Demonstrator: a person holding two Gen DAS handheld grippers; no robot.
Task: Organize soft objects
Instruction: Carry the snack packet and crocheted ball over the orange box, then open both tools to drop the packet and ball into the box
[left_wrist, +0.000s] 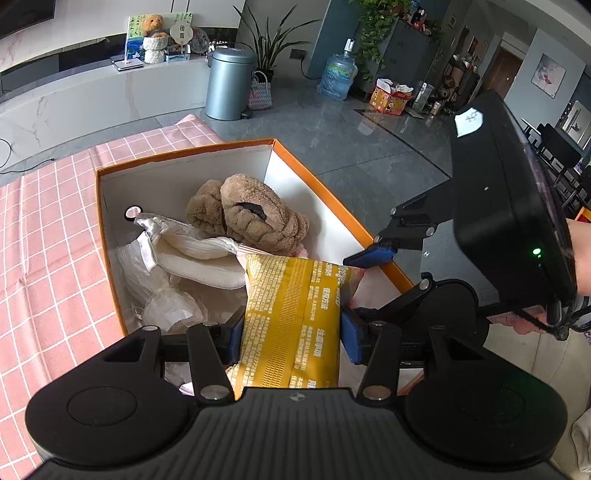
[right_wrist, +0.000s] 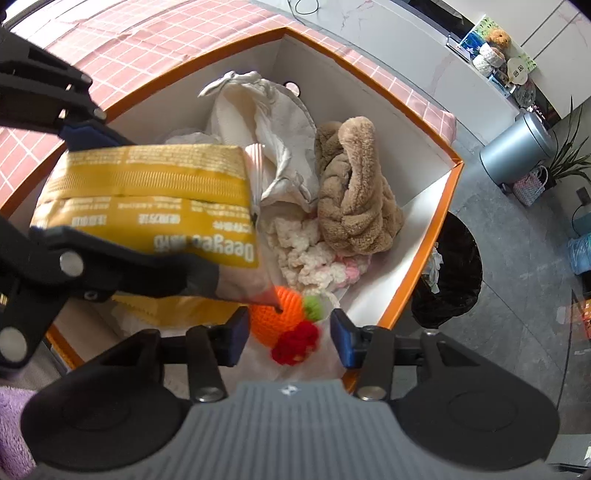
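Left gripper (left_wrist: 291, 332) clamps yellow wipes pack (left_wrist: 291, 317) over orange box (left_wrist: 369, 236).
Right gripper (right_wrist: 286, 338) open, empty; orange crochet toy (right_wrist: 273, 321) below it, brown plush (right_wrist: 351, 192) ahead.

Box (left_wrist: 314, 173) on tablecloth (left_wrist: 55, 240); plush bundle (left_wrist: 251, 214) and cloth bag (left_wrist: 199, 251) inside.

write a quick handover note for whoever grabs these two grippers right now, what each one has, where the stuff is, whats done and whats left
Left gripper: shut on the yellow packet, held over the near end of the orange box.
Right gripper: open, nothing gripped; it hangs over the orange crochet fruit lying in the box.
In the box: brown plush, white cloth bag, cream and pink knit piece, crochet fruit.
Done: those soft things are in the box.
Left: lower the packet into the box and release it. Whether more items wait outside the box is not visible.
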